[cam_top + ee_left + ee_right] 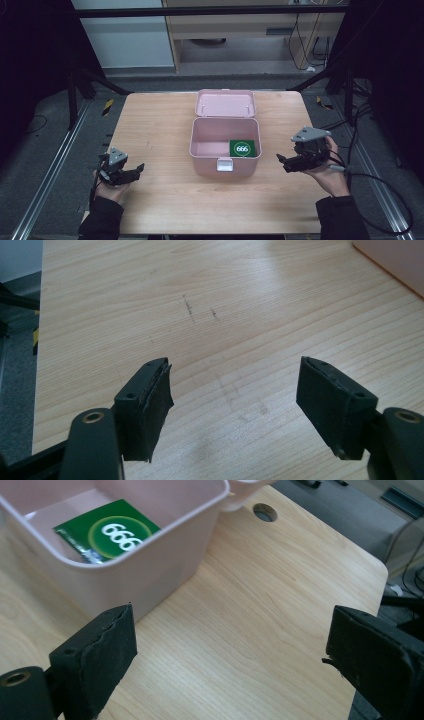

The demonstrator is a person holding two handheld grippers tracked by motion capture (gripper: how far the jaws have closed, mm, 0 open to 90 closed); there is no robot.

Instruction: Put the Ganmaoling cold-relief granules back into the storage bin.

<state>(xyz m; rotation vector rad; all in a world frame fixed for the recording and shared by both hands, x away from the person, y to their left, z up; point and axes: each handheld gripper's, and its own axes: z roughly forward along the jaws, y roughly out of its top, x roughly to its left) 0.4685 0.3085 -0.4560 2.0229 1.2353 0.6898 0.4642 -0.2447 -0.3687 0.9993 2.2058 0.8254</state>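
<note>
Pink box (225, 145) mid-counter (160, 200), lid back, green "666" packet (242, 148) in its front right corner. Right hand-held gripper (281, 160) just right of box, jaws apart, empty. Left hand-held gripper (140, 169) well left, apart, empty.

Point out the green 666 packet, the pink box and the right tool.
green 666 packet (242, 148): high view, on the white ring of its printed face.
pink box (205, 169): high view, on its front wall, left of the latch.
right tool (281, 161): high view, midway between its two black tips.
</note>
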